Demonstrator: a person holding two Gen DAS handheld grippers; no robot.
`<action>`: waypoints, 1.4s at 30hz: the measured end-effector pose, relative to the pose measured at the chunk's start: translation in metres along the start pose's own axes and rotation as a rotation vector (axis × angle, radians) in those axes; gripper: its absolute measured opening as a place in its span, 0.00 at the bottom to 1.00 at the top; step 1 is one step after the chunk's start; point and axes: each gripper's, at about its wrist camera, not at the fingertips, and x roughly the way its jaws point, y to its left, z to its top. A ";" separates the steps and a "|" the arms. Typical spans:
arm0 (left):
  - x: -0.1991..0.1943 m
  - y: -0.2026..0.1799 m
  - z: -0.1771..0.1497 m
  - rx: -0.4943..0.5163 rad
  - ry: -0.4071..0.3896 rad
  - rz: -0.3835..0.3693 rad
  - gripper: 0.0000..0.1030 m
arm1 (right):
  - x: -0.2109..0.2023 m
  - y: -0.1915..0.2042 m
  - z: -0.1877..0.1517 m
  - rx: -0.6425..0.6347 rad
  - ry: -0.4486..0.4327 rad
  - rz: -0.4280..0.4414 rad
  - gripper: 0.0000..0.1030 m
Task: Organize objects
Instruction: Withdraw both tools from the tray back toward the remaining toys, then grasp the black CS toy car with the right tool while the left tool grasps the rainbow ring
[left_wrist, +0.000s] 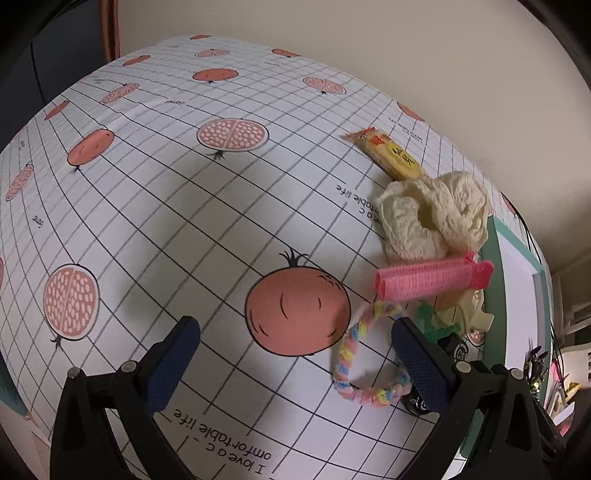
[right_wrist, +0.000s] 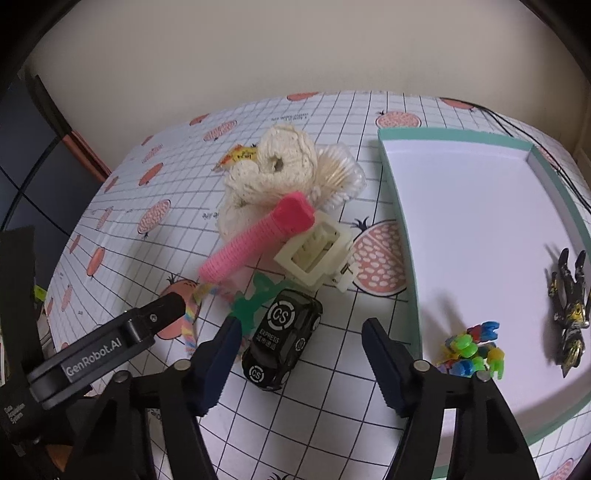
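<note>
Left wrist view: left tongs (left_wrist: 295, 354) gape wide and empty over the worktop (left_wrist: 184, 221), the braided loop (left_wrist: 364, 363) lying between their tips.
Right wrist view: right tongs (right_wrist: 299, 350) stand wide, holding nothing, around the black toy car (right_wrist: 282, 341) beside the pile of clutter; two toys already lie in the green-rimmed tray (right_wrist: 400, 236). The step in hand looks like picking up the car: close on its sides, lift, carry it right into the tray.

Soft, even indoor light, fairly dim. Blurry shadows fall on the tablecloth (left_wrist: 192, 206) and inside the tray (right_wrist: 480, 206) beside its toys. Fisheye bending curves the grid lines; corners go black. Focus is slightly soft throughout.
</note>
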 end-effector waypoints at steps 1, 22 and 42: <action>0.001 -0.001 0.000 0.006 0.002 0.000 0.99 | 0.000 0.000 -0.001 0.000 0.006 0.001 0.66; 0.016 -0.013 -0.002 0.107 0.012 0.103 0.84 | 0.022 0.004 -0.003 0.010 0.069 0.012 0.54; 0.014 -0.020 -0.004 0.177 -0.016 0.152 0.52 | 0.028 0.015 -0.003 -0.034 0.080 -0.005 0.45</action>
